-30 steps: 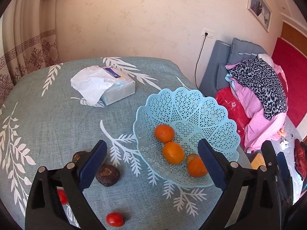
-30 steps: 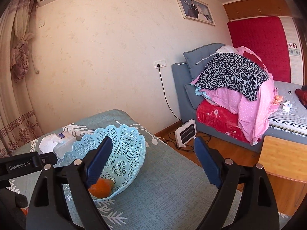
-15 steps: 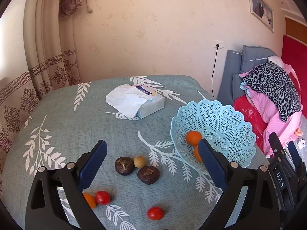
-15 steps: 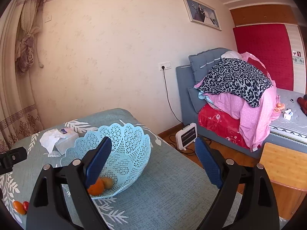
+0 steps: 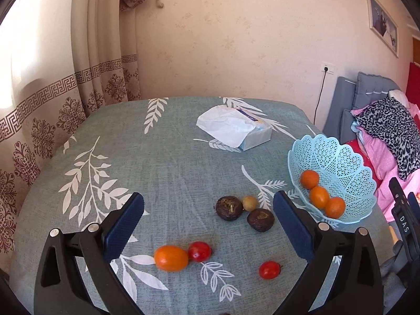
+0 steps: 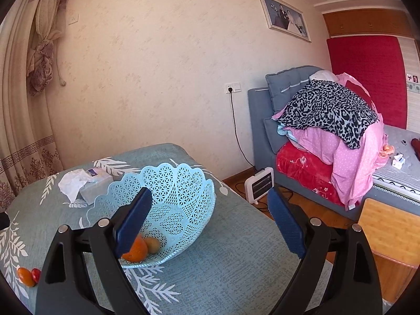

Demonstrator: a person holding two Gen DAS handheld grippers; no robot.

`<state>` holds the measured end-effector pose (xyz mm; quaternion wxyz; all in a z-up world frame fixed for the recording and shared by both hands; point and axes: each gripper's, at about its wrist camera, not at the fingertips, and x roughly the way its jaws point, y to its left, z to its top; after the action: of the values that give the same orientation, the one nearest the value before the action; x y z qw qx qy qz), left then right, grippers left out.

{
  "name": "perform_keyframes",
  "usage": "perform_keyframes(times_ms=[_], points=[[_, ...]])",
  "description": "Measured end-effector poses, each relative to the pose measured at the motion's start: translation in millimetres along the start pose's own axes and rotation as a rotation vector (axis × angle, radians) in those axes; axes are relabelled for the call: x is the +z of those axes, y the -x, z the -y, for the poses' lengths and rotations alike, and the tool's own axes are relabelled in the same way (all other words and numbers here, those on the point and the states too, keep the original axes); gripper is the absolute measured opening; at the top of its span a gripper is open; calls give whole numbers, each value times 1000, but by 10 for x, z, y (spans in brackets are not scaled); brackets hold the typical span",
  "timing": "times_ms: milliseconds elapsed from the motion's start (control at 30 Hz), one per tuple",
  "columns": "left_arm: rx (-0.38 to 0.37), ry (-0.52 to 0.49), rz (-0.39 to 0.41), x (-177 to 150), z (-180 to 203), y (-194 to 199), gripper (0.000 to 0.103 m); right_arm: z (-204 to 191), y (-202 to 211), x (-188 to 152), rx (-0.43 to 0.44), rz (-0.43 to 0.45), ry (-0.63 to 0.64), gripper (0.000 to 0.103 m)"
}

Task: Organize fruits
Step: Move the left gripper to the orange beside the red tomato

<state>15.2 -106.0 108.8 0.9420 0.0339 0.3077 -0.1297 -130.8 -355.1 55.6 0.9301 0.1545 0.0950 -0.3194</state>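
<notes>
"Both empty?"

"Yes, left claw (image 5: 208, 211) and right claw (image 6: 210, 210) gape wide. The loose orange fruit (image 5: 171, 258) lies on the counter (image 5: 157, 162), below and slightly left of the left claw, long axis crosswise, touching a red tomato (image 5: 199, 251)."

"And the basket (image 5: 341, 157)?"

"Off to its right, holding three. The right claw's finger hides part of them."

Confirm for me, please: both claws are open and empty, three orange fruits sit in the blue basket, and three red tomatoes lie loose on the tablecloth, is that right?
Not quite: the left wrist view shows two red tomatoes on the tablecloth, one touching a loose orange fruit and one alone. The rest holds: left claw and right claw open and empty, three orange fruits in the blue basket.
</notes>
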Motion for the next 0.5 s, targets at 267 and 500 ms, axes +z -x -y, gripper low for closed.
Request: perform_keyframes(times_ms=[267, 500], points=[[78, 58, -49, -244, -455, -41, 98, -13, -20, -4, 4, -6, 3, 91], [115, 92, -59, -358, -733, 4, 98, -25, -29, -11, 7, -10, 5, 91]])
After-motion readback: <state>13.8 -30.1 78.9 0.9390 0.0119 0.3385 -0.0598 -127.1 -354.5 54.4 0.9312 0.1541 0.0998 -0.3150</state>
